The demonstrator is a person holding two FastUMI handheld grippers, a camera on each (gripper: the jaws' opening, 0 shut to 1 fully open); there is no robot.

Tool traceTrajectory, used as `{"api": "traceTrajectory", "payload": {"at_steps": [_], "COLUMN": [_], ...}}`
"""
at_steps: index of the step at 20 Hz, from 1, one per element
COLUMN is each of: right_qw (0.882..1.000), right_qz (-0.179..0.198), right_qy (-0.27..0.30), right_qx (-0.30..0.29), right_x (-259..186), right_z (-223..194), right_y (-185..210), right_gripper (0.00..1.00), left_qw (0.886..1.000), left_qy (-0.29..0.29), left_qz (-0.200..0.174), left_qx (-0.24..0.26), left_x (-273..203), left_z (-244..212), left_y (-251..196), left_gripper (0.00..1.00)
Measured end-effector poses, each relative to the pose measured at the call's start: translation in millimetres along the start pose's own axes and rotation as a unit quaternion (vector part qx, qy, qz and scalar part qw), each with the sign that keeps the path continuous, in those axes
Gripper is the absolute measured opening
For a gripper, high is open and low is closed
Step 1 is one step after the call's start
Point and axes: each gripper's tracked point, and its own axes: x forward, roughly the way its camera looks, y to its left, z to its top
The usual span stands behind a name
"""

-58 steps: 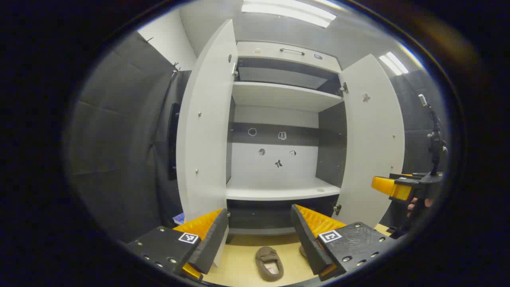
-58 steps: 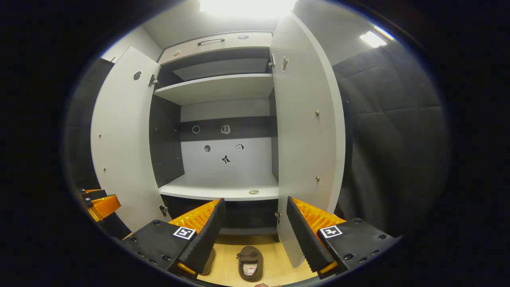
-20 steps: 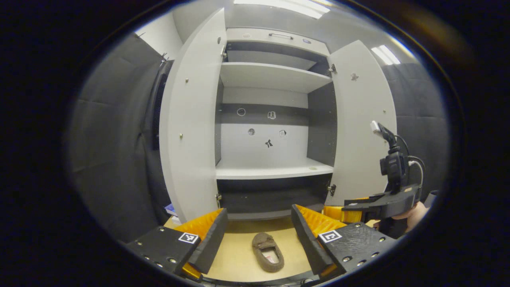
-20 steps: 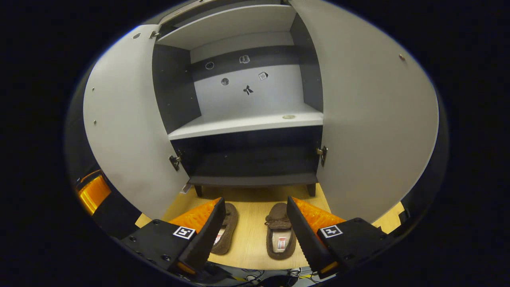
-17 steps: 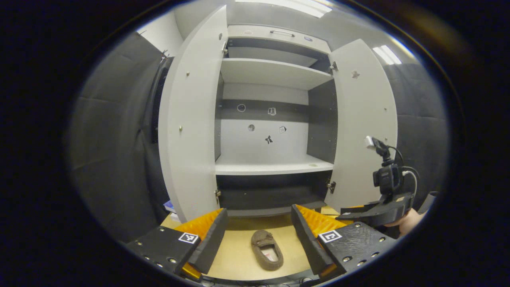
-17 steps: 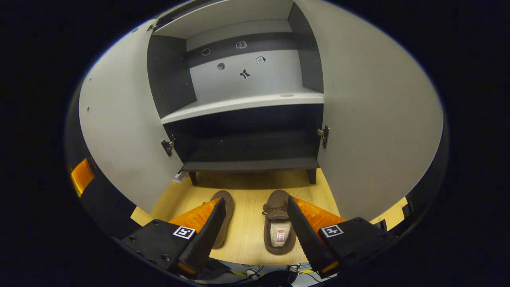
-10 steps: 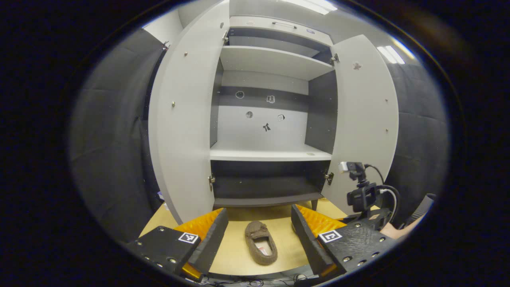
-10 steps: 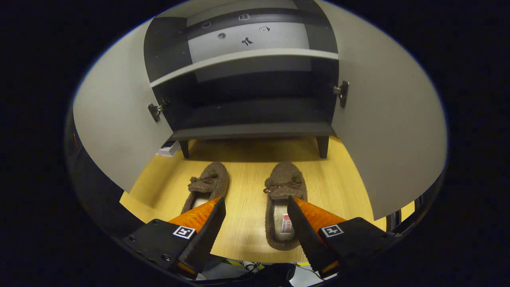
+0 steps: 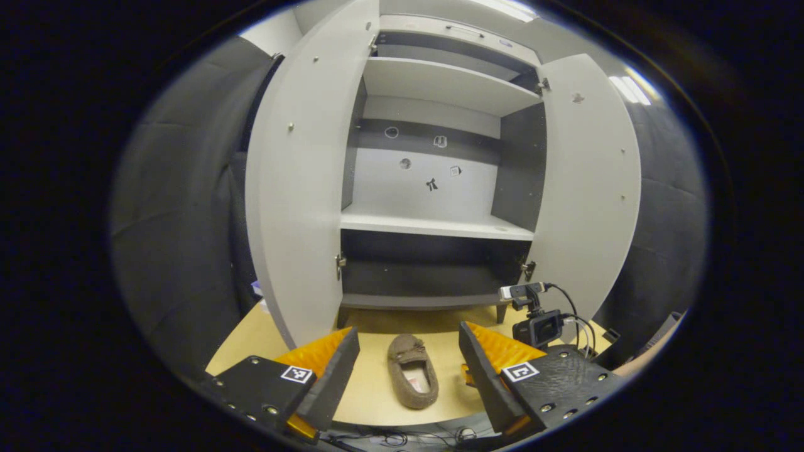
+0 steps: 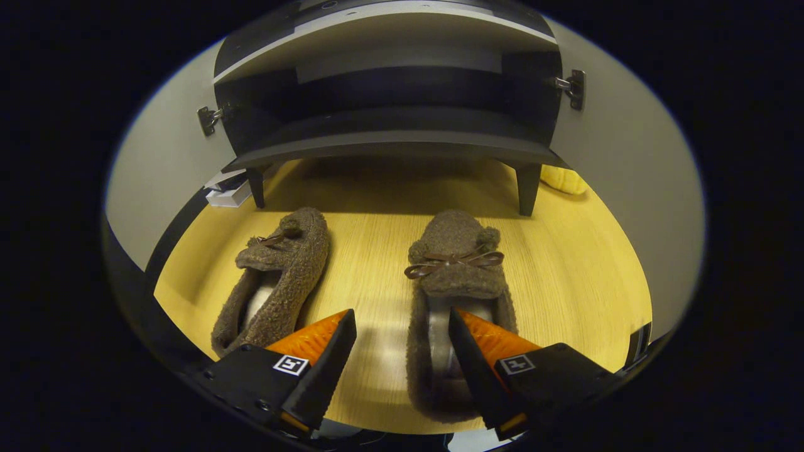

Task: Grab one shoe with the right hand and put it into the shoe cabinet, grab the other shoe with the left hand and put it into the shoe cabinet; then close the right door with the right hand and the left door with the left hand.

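Two brown fuzzy slippers lie on the wooden floor before the open shoe cabinet (image 9: 433,216). In the right gripper view, the right shoe (image 10: 455,260) and the left shoe (image 10: 286,263) point their toes at the cabinet. My right gripper (image 10: 401,317) is open and low over the right shoe. Its right finger hangs over the shoe's opening and its left finger over bare floor between the shoes. In the left gripper view, my left gripper (image 9: 407,336) is open and higher up, with the left shoe (image 9: 412,371) framed between its fingers. The right gripper's camera mount (image 9: 539,326) shows low at the right.
Both cabinet doors stand wide open: the left door (image 9: 295,188) and the right door (image 9: 587,188). The dark bottom shelf (image 10: 402,141) is bare, on short legs (image 10: 526,188). A white box (image 10: 229,194) and a yellow object (image 10: 565,181) lie beside the legs.
The right gripper has dropped steeply toward the floor and closed in on the right shoe, still open. The left gripper has lowered a little and stays open.
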Motion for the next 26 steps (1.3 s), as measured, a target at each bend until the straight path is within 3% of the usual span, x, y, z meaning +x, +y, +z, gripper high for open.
{"api": "traceTrajectory", "payload": {"at_steps": [5, 6, 7, 8, 9, 10, 11, 12, 13, 14, 15, 18, 19, 20, 22, 26], "right_qw": [0.999, 0.998, 0.997, 0.996, 0.995, 0.996, 0.997, 0.997, 0.998, 0.999, 0.999, 0.998, 0.998, 0.999, 1.000, 0.998], "right_qz": [-0.034, -0.043, -0.058, -0.073, -0.091, -0.086, -0.076, -0.067, -0.058, -0.045, -0.040, -0.002, 0.002, 0.000, 0.003, 0.018], "right_qy": [0.012, 0.013, 0.017, 0.016, 0.018, 0.014, 0.018, 0.021, 0.027, 0.025, 0.030, 0.040, 0.033, 0.025, 0.021, 0.030], "right_qx": [-0.032, -0.039, -0.044, -0.046, -0.044, -0.030, -0.018, -0.016, -0.016, -0.013, -0.003, 0.046, 0.050, 0.043, 0.022, 0.055], "right_x": [28, 33, 36, 33, 33, 31, 32, 32, 32, 27, 37, 26, 18, 12, 1, -22], "right_z": [3, 4, 4, 5, 6, 6, 6, 5, 4, 7, 1, 4, 6, 7, 8, -2], "right_y": [-2, -4, -9, -15, -24, -25, -22, -23, -24, -21, -19, -19, -20, -23, -26, -24], "right_gripper": [0.95, 0.95, 0.90, 0.83, 0.66, 0.49, 0.32, 0.31, 0.32, 0.32, 0.11, 0.02, 0.05, 0.02, 0.02, 0.02], "left_qw": [0.999, 0.999, 0.999, 0.999, 0.999, 0.999, 0.999, 1.000, 1.000, 1.000, 1.000, 1.000, 1.000, 1.000, 1.000, 1.000], "left_qy": [0.014, 0.014, 0.015, 0.019, 0.020, 0.018, 0.013, 0.007, 0.002, -0.002, -0.005, -0.019, -0.022, -0.022, -0.020, -0.024], "left_qz": [0.026, 0.029, 0.032, 0.033, 0.032, 0.030, 0.026, 0.022, 0.020, 0.019, 0.017, 0.001, -0.004, -0.006, -0.011, -0.013], "left_qx": [-0.028, -0.029, -0.028, -0.028, -0.026, -0.023, -0.019, -0.013, -0.007, -0.002, 0.000, -0.012, -0.016, -0.017, -0.011, 0.007], "left_x": [0, 1, 1, 1, 2, 1, 1, 0, 0, -1, -1, -8, -10, -12, -15, -20], "left_z": [-7, -8, -9, -9, -8, -4, 1, 6, 10, 13, 15, 21, 23, 22, 21, 24], "left_y": [23, 26, 29, 30, 31, 30, 29, 28, 27, 26, 24, 13, 10, 7, 3, 1], "left_gripper": [0.93, 0.89, 0.93, 0.93, 0.93, 0.93, 1.00, 0.93, 0.93, 1.00, 0.93, 0.93, 0.85, 0.93, 0.93, 0.93]}}
